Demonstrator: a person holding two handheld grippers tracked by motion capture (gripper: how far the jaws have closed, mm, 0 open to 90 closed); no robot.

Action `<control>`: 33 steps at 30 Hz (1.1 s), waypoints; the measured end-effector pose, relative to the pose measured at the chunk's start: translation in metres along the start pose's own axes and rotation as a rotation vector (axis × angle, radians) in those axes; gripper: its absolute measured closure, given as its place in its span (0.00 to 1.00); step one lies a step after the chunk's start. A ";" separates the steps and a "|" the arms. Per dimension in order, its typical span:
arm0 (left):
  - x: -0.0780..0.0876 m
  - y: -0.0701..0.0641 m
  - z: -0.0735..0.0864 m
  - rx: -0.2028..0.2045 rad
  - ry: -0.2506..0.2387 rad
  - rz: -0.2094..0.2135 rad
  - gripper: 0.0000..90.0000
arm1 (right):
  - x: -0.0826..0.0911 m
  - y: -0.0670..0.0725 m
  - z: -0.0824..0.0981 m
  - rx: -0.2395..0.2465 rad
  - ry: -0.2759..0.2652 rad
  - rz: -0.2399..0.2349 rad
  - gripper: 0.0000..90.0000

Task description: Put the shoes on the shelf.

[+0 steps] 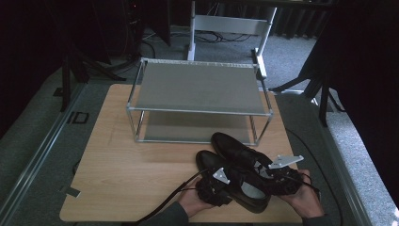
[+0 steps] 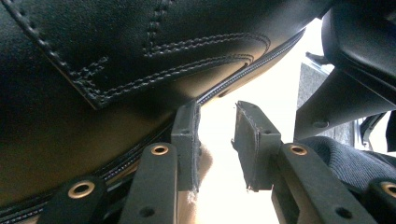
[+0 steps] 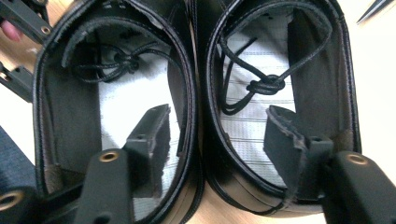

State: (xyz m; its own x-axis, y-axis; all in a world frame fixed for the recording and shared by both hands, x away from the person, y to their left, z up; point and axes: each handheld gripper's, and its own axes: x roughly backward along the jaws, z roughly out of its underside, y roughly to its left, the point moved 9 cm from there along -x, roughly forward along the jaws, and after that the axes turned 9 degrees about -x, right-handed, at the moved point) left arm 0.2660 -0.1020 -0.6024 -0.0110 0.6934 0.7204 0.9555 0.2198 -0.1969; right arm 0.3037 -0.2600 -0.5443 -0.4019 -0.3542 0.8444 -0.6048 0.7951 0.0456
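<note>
Right hand-held gripper (image 3: 215, 140) stands spread, 1 jaw inside each of the 2 black leather shoes (image 1: 235, 172), pads off the heel walls. Left hand-held gripper (image 2: 217, 144) is parted on nothing beside a sole. Stiff, weighty, slick leather: I'd pinch the paired heel collars. Beyond, wooden bench (image 1: 117, 165), then shoe rack (image 1: 200, 89).

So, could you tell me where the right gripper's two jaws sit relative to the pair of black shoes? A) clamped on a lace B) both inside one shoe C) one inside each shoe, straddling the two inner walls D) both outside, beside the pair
C: in the right gripper view, the right gripper has one jaw over each insole, with the touching inner walls of the black shoes between them.
</note>
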 end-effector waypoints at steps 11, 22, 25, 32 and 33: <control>0.000 0.000 0.000 -0.001 -0.005 -0.013 0.78 | -0.019 -0.002 0.005 0.046 0.191 0.050 0.55; 0.003 0.000 -0.002 0.007 -0.033 -0.020 0.75 | -0.023 -0.001 0.005 0.014 0.273 -0.053 0.75; 0.005 0.000 -0.003 0.011 -0.044 -0.029 0.72 | -0.022 0.001 0.004 -0.010 0.264 -0.098 0.86; 0.011 -0.001 -0.002 0.009 -0.048 -0.050 0.66 | -0.021 0.000 0.003 -0.062 0.230 -0.129 0.88; 0.013 -0.001 -0.002 0.011 -0.054 -0.052 0.66 | -0.021 0.000 0.003 -0.070 0.224 -0.134 0.88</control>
State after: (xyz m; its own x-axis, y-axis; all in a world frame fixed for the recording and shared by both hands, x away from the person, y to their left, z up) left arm 0.2654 -0.0947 -0.5914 -0.0769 0.7166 0.6932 0.9498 0.2641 -0.1677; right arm 0.3102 -0.2539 -0.5637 -0.1545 -0.3474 0.9249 -0.5907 0.7829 0.1953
